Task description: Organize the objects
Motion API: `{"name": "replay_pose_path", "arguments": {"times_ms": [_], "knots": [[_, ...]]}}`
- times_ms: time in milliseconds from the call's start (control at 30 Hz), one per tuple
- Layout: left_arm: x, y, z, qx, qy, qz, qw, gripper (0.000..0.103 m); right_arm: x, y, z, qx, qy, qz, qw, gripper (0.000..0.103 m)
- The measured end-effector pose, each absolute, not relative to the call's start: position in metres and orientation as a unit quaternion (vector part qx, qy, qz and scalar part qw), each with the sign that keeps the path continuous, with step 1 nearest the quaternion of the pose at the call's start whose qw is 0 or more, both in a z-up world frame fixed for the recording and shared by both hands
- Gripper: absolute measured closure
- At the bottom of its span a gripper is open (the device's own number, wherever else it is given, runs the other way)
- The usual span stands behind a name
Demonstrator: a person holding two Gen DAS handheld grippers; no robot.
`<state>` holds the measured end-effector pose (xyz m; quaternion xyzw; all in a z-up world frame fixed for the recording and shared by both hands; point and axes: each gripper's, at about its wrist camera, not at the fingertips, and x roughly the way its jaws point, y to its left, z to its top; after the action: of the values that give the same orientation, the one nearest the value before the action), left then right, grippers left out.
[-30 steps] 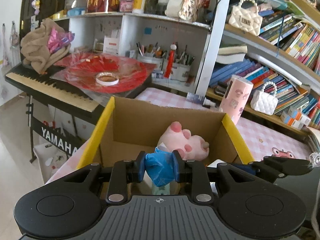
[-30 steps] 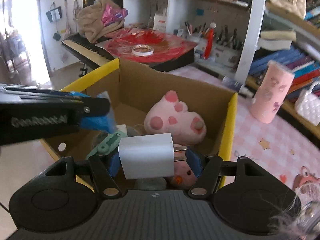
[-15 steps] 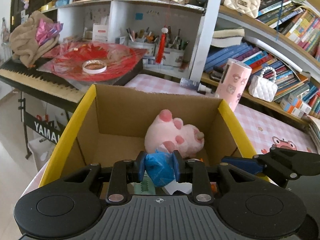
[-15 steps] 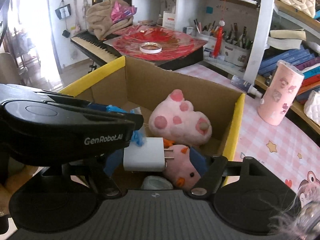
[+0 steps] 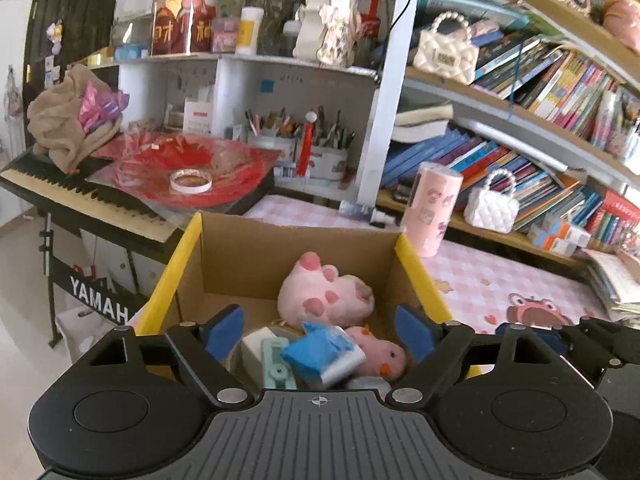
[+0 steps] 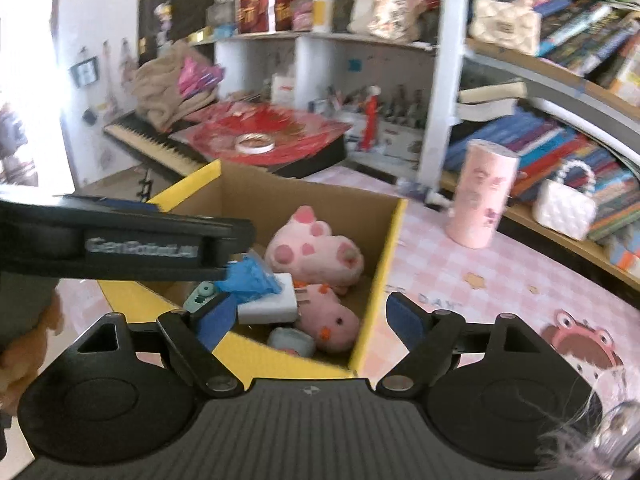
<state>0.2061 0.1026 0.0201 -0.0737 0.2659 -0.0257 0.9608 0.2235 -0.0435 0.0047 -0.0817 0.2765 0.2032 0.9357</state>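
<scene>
My left gripper (image 5: pixel 320 330) has just been opening; its pads stand wide apart, nothing pressed between them, above the box (image 5: pixel 294 248). My right gripper (image 6: pixel 310 314) has likewise just been opening and holds nothing, over the box's near rim. In the box, the blue wrap (image 5: pixel 316 350) lies on the white charger (image 6: pixel 270 300), just beside the pink plush (image 5: pixel 326 294).

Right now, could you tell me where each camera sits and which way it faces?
Left wrist: on the left gripper, looking down into the cardboard box; its open blue-padded fingers show.
Right wrist: on the right gripper, facing the box's right side; its open fingers and the left gripper's side show.
Shared: box, pink plush, white charger, pink cup.
</scene>
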Motion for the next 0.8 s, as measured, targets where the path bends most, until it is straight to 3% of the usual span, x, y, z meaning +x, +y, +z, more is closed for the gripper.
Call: {"name": "replay_pose_path", "arguments": {"times_ms": [333, 800], "knots": [[0.136, 0.097, 0.015, -0.046, 0.268, -0.044, 0.961, 0.011, 0.164, -0.066, -0.004, -0.034, 0.302, 0.103, 0.947, 0.02], [0.058, 0.084, -0.011, -0.012, 0.312, -0.054, 0.949, 0.008, 0.055, -0.085, -0.034, -0.015, 0.334, -0.026, 0.942, 0.01]]}}
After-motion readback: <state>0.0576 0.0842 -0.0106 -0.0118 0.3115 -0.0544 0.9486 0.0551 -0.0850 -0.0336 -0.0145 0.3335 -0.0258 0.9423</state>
